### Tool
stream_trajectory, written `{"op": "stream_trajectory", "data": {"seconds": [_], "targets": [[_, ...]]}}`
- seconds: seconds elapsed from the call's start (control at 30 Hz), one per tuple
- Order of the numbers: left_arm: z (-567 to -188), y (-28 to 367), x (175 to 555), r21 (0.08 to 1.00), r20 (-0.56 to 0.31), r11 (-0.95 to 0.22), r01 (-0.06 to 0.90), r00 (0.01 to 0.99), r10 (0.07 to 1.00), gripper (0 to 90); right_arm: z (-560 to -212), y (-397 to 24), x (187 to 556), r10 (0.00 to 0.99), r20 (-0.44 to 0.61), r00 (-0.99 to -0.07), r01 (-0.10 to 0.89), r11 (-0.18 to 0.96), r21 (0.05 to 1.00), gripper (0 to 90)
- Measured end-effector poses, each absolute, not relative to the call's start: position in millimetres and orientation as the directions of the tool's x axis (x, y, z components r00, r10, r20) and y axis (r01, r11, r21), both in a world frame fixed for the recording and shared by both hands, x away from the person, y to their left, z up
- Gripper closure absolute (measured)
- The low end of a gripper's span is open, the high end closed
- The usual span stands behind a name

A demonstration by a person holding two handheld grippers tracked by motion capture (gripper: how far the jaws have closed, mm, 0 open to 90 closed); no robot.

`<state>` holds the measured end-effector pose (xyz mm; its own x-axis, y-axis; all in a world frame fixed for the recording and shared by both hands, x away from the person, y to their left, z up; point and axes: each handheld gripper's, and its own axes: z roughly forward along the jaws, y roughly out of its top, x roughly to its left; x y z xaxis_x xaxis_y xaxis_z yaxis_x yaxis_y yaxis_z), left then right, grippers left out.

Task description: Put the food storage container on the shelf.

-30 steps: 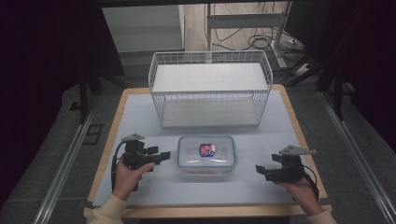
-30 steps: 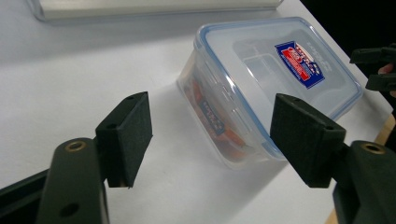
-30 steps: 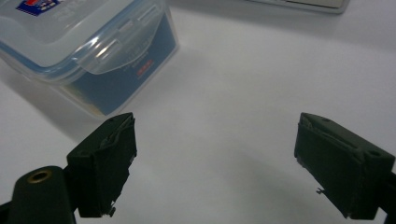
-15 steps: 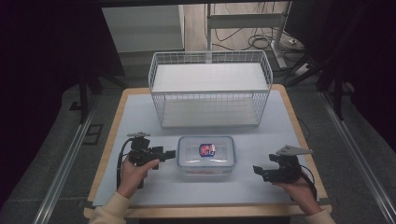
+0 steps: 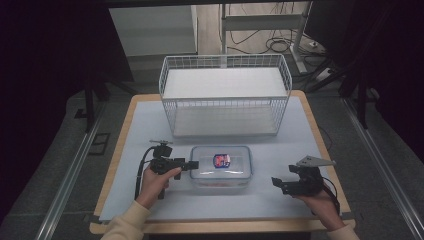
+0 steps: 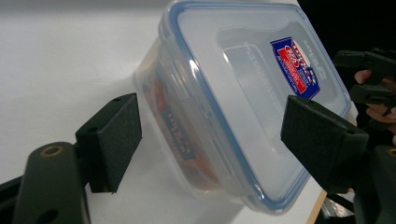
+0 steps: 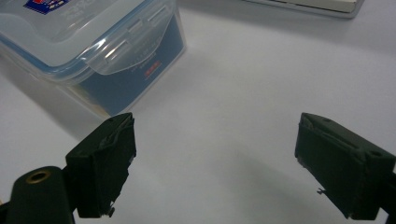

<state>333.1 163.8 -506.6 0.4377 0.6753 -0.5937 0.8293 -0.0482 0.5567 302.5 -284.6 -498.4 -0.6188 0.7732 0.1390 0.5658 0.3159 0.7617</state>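
Observation:
A clear plastic food box point(image 5: 221, 166) with a blue-rimmed lid and a red-and-blue label lies on the white table mat. My left gripper point(image 5: 192, 164) is at the box's left end, its jaws having just been opening. In the left gripper view the box point(image 6: 243, 102) stands between the spread black pads point(image 6: 114, 140), which do not press on it. My right gripper point(image 5: 276, 182) rests open on the mat to the right of the box, a short gap away. In the right gripper view a corner of the box point(image 7: 88, 51) is at the upper left, with bare mat between the pads point(image 7: 105, 168).
A white wire basket point(image 5: 225, 95) stands at the back of the table, behind the box. The table's wooden edge point(image 5: 112, 160) frames the mat. Dark floor, metal rails and cables surround the table.
My left gripper has moved right and slightly down, up to the left end of the box. The right gripper and the box have stayed put.

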Motion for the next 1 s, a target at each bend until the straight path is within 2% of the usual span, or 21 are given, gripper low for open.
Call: {"op": "stream_trajectory", "data": {"seconds": [0.43,0.63,1.0], "targets": [[-516.9,152.7,337.0,0.508,-0.655,-0.058,0.859,0.429,0.621,19.2,-498.7,-284.8,302.4,0.774,0.137,-0.618,0.567,0.319,0.759,12.9],[-515.2,151.8,335.1,0.511,-0.653,-0.065,0.857,0.436,0.619,23.4,-498.5,-284.2,302.8,0.773,0.139,-0.619,0.568,0.319,0.758,13.0],[-515.1,152.1,334.9,0.508,-0.655,-0.063,0.859,0.433,0.619,24.5,-483.4,-264.4,310.9,0.734,0.216,-0.644,0.581,0.285,0.762,13.1]]}}
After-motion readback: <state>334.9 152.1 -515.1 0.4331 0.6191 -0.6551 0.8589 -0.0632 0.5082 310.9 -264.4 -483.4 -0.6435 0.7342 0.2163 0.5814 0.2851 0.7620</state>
